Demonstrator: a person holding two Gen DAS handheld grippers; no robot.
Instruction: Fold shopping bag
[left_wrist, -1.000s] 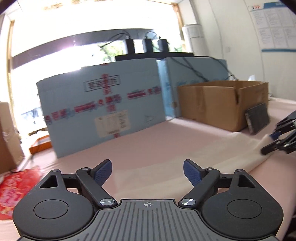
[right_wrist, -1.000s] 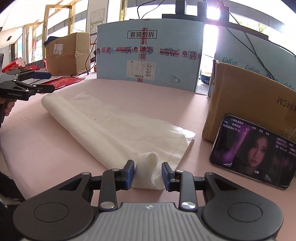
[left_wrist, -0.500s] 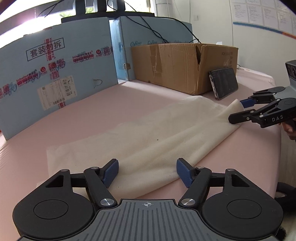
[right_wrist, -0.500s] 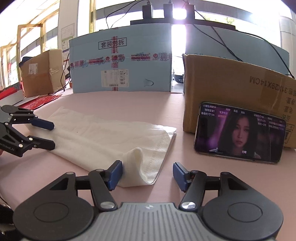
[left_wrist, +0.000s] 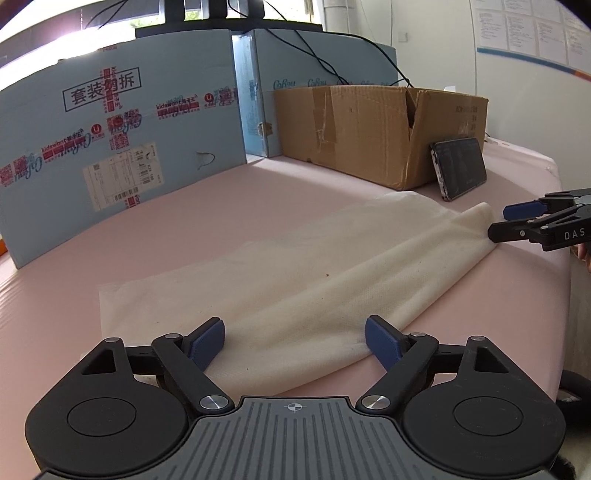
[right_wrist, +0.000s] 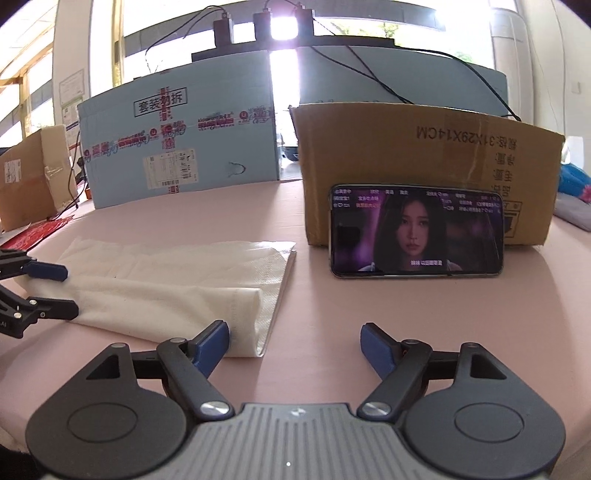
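Behind the bag (left_wrist: 314, 280), "kidswant" box (left_wrist: 122, 147); left claw (left_wrist: 295, 341) and right claw (right_wrist: 295, 343) opening, ungripped.

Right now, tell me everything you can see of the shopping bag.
The shopping bag is off-white, woven-looking cloth, lying flat on the pink table, folded lengthwise into a long band with a stitched hem at its right end. That end lies just ahead of the right gripper, whose fingers are opening, nothing pinched. The other end sits between the open left gripper's fingers, unpressed. No handles show. A phone stands nearby, apart.
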